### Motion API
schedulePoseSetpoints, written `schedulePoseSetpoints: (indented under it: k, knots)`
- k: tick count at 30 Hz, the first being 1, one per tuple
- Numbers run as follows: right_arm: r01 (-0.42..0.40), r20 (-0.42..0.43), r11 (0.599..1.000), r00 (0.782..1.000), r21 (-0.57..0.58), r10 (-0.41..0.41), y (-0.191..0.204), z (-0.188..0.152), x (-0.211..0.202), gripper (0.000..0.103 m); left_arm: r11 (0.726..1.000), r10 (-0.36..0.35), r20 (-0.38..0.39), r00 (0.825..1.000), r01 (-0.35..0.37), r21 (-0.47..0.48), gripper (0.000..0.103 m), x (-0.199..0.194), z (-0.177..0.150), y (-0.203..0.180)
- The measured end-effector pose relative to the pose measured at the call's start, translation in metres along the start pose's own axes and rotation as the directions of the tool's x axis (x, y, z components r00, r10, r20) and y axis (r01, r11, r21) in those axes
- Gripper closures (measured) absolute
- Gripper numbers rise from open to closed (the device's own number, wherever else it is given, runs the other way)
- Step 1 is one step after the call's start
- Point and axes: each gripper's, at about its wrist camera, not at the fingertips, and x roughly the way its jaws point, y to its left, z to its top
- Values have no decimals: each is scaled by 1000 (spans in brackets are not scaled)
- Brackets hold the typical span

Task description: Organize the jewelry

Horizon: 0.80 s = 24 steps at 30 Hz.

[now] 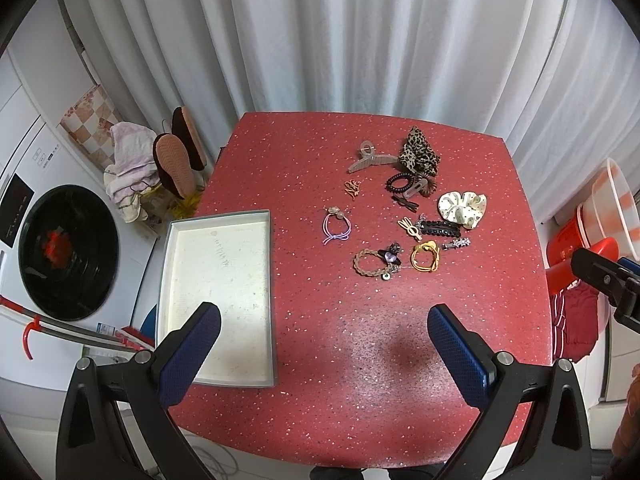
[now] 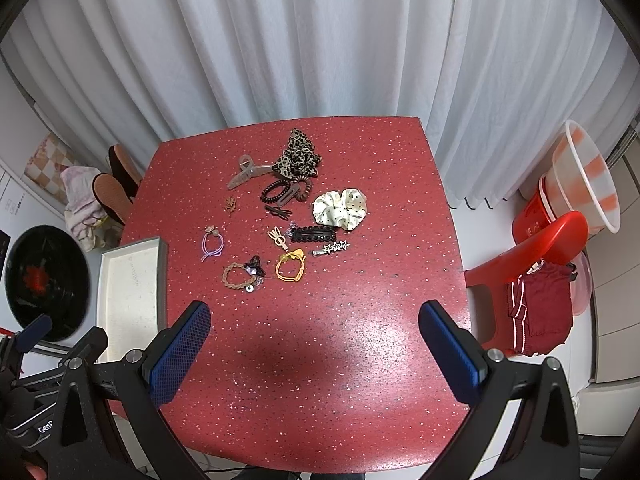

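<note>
- A red speckled worktop [image 1: 360, 360] stands against white pleated curtains [image 1: 320, 32]; a washer [image 1: 68, 252] sits off its left edge, a red chair [image 2: 532, 248] and a tub [image 2: 588, 172] off its right.
- A shallow grey tray [image 1: 218, 380] with a white floor lies at the left edge, nothing in it.
- The jewelry is scattered over the middle toward the far edge: a leopard scrunchie [image 1: 418, 154], a claw clip [image 1: 370, 160], a cream scrunchie [image 1: 462, 208], a lilac tie [image 1: 336, 226], a braided band [image 1: 370, 262], an orange tie [image 1: 425, 258] and a star clip [image 2: 332, 248].
- The left tongs [image 1: 324, 328] and right tongs [image 2: 315, 322] both hover over the near edge, their blue ribbed pads wide apart, holding nothing.
</note>
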Motion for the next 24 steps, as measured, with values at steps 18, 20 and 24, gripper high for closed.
schedulePoseSetpoints:
  k: [18,20,24]
  knots:
    - [-3,-13,1000,1000,1,3,-1,0,5,0,1000,9,-21,1000,-9,-3,0,11,-2,0]
    - [-3,-20,1000,1000,-1,3,-1,0,8,0,1000,8,-30,1000,-8,-5,0,14,-2,1]
    - [-7,-36,1000,999,-1,7,-2,0,16,0,1000,4,-51,999,-4,-6,0,27,-1,2]
